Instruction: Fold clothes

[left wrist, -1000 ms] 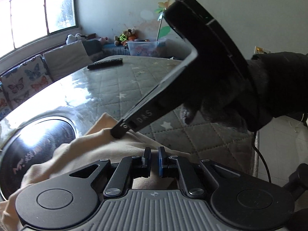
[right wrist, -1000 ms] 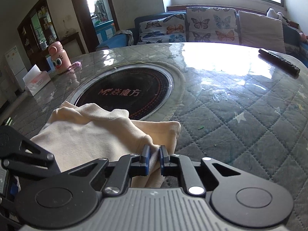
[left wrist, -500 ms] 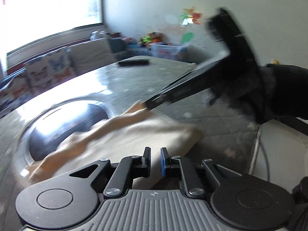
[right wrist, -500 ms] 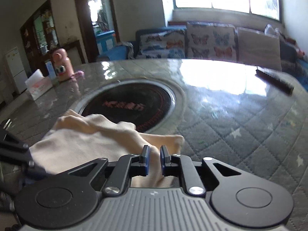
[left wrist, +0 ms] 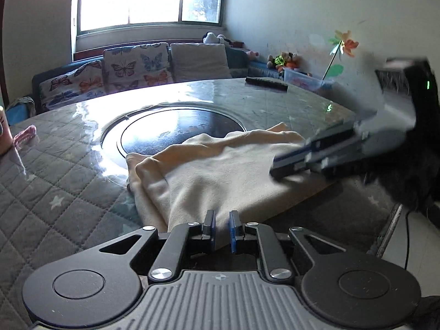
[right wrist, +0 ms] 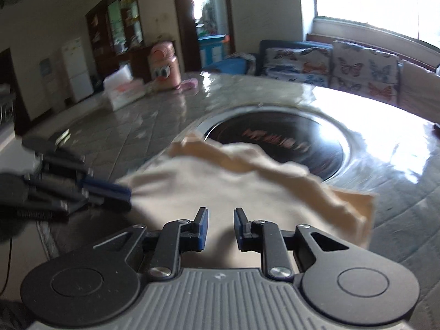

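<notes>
Since a second ago the right gripper (right wrist: 220, 229) has let go of the cream garment (left wrist: 225, 173): its jaws, then pinched on the cloth, now stand clearly apart with nothing between them. The left gripper (left wrist: 221, 229) shows a narrow gap over the near hem; whether it still pinches fabric I cannot tell, since the cloth dips out of sight behind its fingertips.

This looks like the end of one fold, the garment laid down at the near edge of the table (left wrist: 68, 181), its far side lapping the rim of the round black inset (left wrist: 178, 132). Next comes picking fresh grip points, probably the two near corners, and carrying them over without dragging the layer beneath.

Both grippers sit low at the near edge, angled inward toward each other. Far off, a remote (left wrist: 266, 84) lies by the far edge.
</notes>
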{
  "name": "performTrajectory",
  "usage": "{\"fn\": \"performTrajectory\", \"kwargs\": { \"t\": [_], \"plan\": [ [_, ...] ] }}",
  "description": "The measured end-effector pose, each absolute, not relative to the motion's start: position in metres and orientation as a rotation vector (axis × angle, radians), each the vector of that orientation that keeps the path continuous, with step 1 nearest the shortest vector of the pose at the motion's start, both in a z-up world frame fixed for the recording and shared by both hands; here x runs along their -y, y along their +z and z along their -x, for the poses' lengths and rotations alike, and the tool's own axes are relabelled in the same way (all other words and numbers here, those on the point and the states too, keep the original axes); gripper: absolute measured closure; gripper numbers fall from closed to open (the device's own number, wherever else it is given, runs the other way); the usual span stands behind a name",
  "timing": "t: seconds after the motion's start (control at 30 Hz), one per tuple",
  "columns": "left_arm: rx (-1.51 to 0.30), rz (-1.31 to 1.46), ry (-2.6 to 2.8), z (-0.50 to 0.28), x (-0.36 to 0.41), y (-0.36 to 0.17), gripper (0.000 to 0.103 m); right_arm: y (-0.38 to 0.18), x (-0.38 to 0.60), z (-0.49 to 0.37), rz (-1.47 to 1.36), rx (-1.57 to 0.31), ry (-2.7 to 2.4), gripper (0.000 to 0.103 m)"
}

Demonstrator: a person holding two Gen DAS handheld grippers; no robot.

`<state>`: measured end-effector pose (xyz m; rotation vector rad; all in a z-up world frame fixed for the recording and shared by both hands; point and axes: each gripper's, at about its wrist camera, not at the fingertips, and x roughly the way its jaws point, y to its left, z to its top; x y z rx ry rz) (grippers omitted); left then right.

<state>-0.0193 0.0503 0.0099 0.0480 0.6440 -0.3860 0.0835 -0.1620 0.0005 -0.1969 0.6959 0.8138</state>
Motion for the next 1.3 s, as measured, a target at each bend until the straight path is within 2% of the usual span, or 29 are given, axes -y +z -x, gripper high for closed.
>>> {"fn": "performTrajectory", "kwargs": {
  "t": [0.3, 0.57, 0.77, 0.83, 0.9, 1.0, 1.07, 1.1, 1.17, 1.3],
  "plan": [
    [-0.649, -0.036, -0.361, 0.013, -0.055, 0.004, 0.090, 0.006, 0.151, -0.048, 0.297, -0.592, 0.849, 0.083],
    [-0.641, -0.030, -0.344, 0.007, -0.062, 0.012, 0.090, 0.006, 0.141, -0.050, 0.330, -0.600, 0.886, 0.083],
    [-0.667, 0.012, -0.242, -0.030, -0.075, 0.012, 0.090, 0.006, 0.121, -0.055, 0.319, -0.592, 0.960, 0.083],
    [-0.676, 0.018, -0.216, -0.044, -0.079, 0.009, 0.088, 0.004, 0.111, -0.056, 0.323, -0.591, 0.990, 0.083],
    [-0.684, 0.019, -0.199, -0.057, -0.080, 0.006, 0.079, 0.003, 0.106, -0.057, 0.322, -0.594, 1.010, 0.083],
    [-0.692, 0.017, -0.199, -0.070, -0.080, 0.002, 0.078, 0.002, 0.097, -0.057, 0.322, -0.597, 1.040, 0.083],
    [-0.693, 0.010, -0.207, -0.076, -0.080, 0.000, 0.080, 0.001, 0.091, -0.058, 0.321, -0.599, 1.060, 0.083],
    [-0.690, 0.004, -0.214, -0.078, -0.079, -0.002, 0.088, 0.000, 0.088, -0.058, 0.321, -0.601, 1.070, 0.083],
    [-0.676, -0.011, -0.208, -0.078, -0.078, -0.002, 0.097, -0.001, 0.083, -0.059, 0.320, -0.603, 1.090, 0.083],
    [-0.618, -0.054, -0.177, -0.072, -0.075, 0.003, 0.098, -0.004, 0.079, -0.059, 0.326, -0.611, 1.108, 0.083]
  ]
}}
